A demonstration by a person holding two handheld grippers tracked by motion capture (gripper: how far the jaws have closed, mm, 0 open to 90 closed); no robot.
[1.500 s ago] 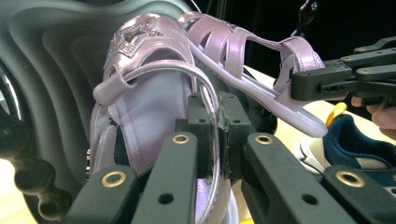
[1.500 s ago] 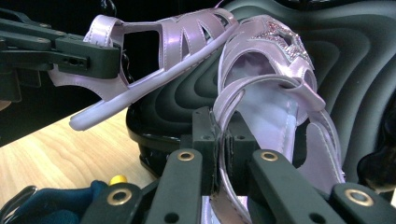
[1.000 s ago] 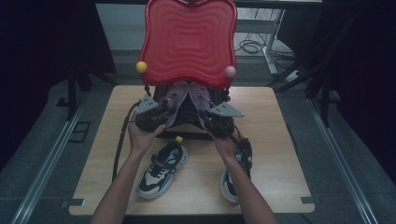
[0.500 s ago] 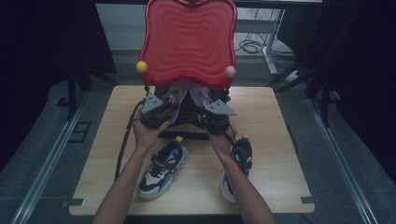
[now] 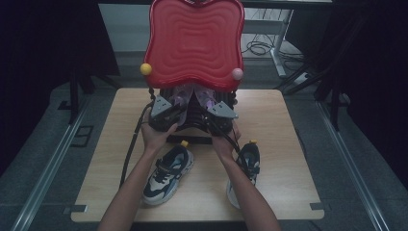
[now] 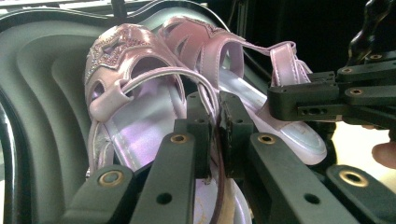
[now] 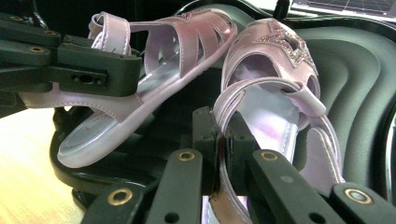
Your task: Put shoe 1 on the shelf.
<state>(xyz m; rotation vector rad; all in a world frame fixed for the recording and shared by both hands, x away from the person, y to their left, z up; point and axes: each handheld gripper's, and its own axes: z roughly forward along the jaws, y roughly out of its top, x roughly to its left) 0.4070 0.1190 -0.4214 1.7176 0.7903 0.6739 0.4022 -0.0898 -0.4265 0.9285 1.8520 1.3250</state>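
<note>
Two sandals: both at the open case [image 5: 192,43], held by me.
Left gripper [image 6: 215,121]: pinches left sandal [image 6: 126,79] strap.
Right gripper [image 7: 219,135]: pinches right sandal [image 7: 275,70] strap.
Sneakers [image 5: 168,173]: on table [image 5: 284,144].
</note>
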